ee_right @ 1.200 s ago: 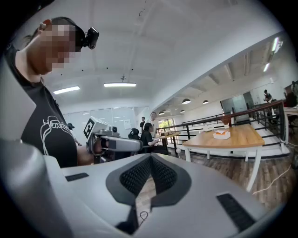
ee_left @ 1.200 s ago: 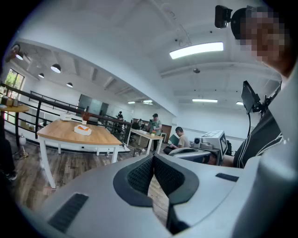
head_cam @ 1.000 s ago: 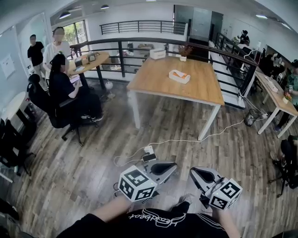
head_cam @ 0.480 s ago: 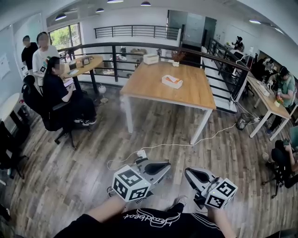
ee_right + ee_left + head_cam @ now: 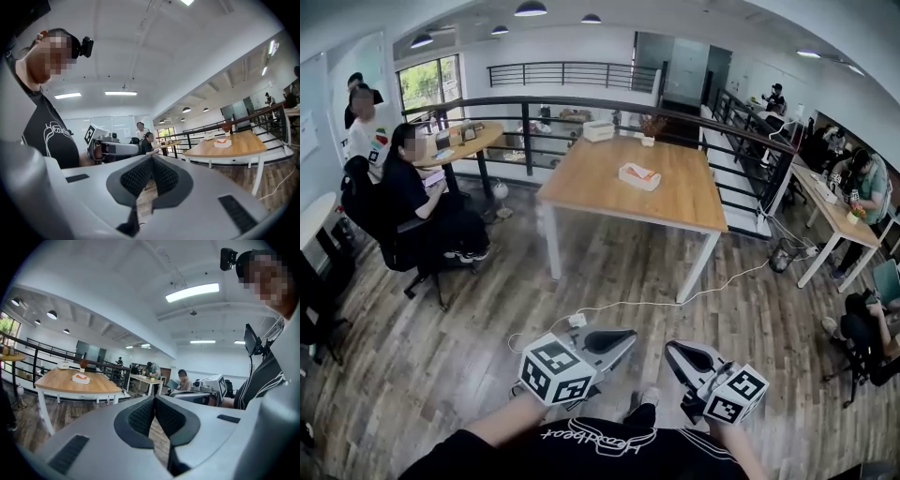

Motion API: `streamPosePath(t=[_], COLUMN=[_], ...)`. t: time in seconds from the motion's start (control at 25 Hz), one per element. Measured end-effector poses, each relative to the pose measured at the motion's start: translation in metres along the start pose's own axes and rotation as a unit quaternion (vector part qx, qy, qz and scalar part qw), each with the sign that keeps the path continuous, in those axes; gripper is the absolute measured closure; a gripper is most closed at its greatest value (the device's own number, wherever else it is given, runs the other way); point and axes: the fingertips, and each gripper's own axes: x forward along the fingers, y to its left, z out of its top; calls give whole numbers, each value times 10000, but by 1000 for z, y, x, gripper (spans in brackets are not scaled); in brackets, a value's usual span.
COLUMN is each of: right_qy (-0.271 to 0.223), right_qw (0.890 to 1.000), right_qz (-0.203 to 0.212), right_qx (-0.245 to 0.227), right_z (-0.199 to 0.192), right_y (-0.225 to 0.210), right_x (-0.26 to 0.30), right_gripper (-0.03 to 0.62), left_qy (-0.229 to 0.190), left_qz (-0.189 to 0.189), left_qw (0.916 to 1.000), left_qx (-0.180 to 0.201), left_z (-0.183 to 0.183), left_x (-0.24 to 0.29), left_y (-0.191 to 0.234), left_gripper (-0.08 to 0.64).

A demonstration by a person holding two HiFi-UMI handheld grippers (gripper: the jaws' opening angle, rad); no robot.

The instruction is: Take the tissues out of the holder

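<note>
The holder [image 5: 638, 176] is sitting on the table [image 5: 675, 202], about midway across the top and a little toward its far side. It is showing white with an orange patch on top; the tissues in it are too small to make out singly. A white box [image 5: 598, 130] is resting at the table's far edge, and a small pot [image 5: 648, 141] with a brownish plant is standing near it on that same edge.

Both grippers are hovering over the floor [image 5: 487, 328], well apart from the table on its near side, close to the person's body. The left gripper [image 5: 630, 334] is pointing toward the right gripper [image 5: 669, 348], their tips near each other but not touching. In the left gripper view the ribbed pads [image 5: 141, 416] are meeting at the tip, clenched on nothing. In the right gripper view the pads [image 5: 136, 177] are likewise pressing together, empty, with the holder showing far off on the table.
</note>
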Motion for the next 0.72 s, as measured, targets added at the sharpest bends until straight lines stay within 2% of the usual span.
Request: streamPosePath(t=[0.28,0.44,0.6,0.72], right_qy=[-23,14,148,132], right_qw=[9999,9995,9996,9993], right_qz=[-77,-73,-117,-33], right_qx=[99,319,231,335], right_z=[0,-2,5,14], right_y=[-78,-150,-229,-286], right_x=[11,23,38,49], right_gripper=[577,576,575,577], left_qy=[110,225,382,456], left_qz=[46,180,243,303], left_qw=[9999,9995,9984,9977], left_qx=[-76,-158,-333,-408], left_z=[7,9,10,20], left_x=[58,109,170,219], left_y=[38,77,120,154], left_gripper=[549,549,548,548])
